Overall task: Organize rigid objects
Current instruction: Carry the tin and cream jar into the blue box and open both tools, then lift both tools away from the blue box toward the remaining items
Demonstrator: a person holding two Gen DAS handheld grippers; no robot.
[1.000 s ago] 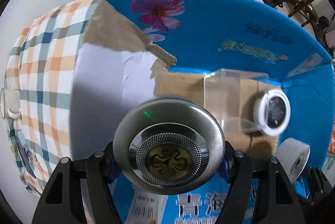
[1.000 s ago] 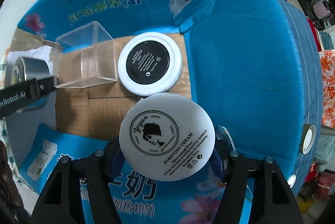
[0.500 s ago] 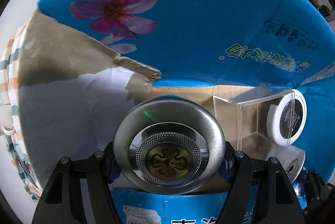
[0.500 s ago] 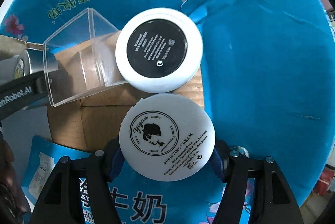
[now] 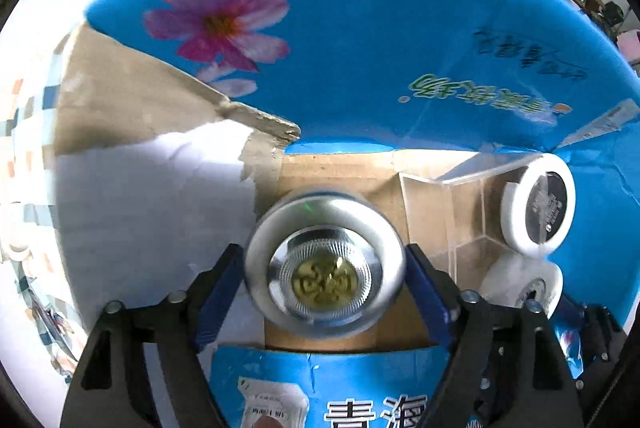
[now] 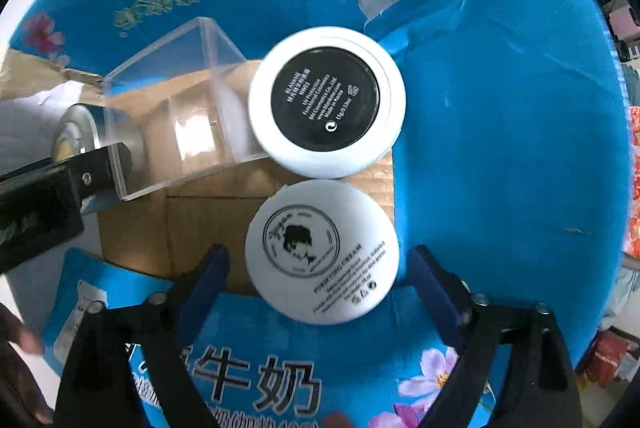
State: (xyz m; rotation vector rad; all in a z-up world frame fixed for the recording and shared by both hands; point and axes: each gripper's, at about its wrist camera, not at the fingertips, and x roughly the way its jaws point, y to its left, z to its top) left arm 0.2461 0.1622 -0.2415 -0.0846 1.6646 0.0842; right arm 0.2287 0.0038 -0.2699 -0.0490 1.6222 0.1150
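Note:
A round silver tin [image 5: 324, 264] with a gold emblem sits on the brown floor of the blue cardboard box [image 5: 400, 27], between the spread fingers of my left gripper [image 5: 324, 284], which is open. A white cream jar [image 6: 322, 252] with a portrait logo lies on the box floor between the spread fingers of my right gripper [image 6: 320, 268], also open. Beyond it lies a white jar with a black label [image 6: 326, 101], and left of that a clear plastic box [image 6: 176, 111]. The silver tin [image 6: 74, 137] shows at the left in the right wrist view.
The blue box walls [image 6: 500, 127] rise on all sides; a torn flap [image 5: 152, 107] with white paper lies left. The left gripper's black body [image 6: 40, 203] reaches in at the left of the right wrist view. A checked cloth [image 5: 24, 131] lies outside the box.
Both grippers have opened and released their loads: the silver tin and the white cream jar now rest on the box floor. Both grippers had moved down into the box.

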